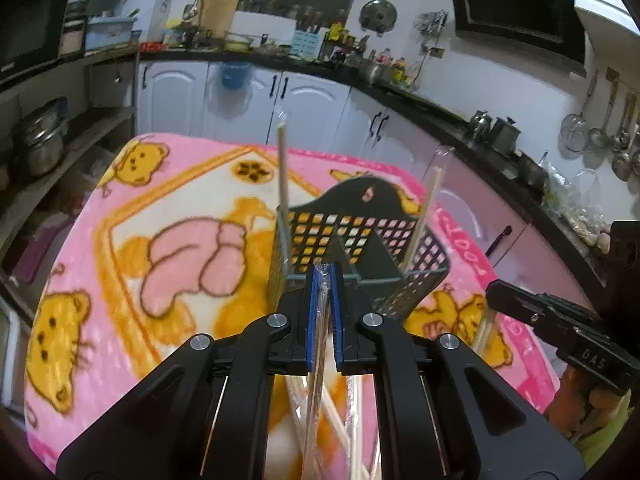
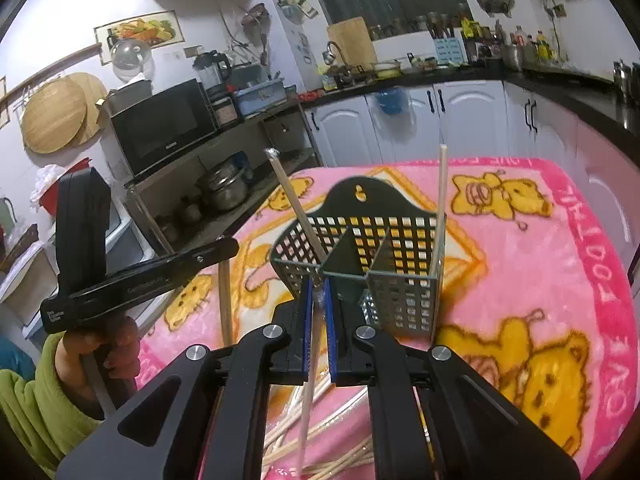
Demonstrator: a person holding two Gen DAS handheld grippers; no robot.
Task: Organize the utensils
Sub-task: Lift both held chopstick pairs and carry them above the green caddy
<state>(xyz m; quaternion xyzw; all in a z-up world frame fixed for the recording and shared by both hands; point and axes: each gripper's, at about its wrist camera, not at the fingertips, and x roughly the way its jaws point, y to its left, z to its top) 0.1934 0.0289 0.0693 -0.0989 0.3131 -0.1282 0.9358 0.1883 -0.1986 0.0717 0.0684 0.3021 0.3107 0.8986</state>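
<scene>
Pink blanket [image 1: 120, 208] supports a black perforated caddy [image 1: 360, 236] ahead of both fingertips; two chopsticks [image 1: 283, 176] stand inside. Left gripper [image 1: 325, 280] and right gripper [image 2: 319, 292] each clamp one wrapped chopstick [image 2: 308, 392].

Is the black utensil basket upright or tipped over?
Upright: the basket stands on the pink blanket, its open top up, with two chopsticks standing inside.

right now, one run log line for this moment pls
left gripper: shut on wrapped chopsticks | right gripper: shut on wrapped chopsticks | black caddy: two sticks upright inside | loose chopsticks: on pink blanket
</scene>
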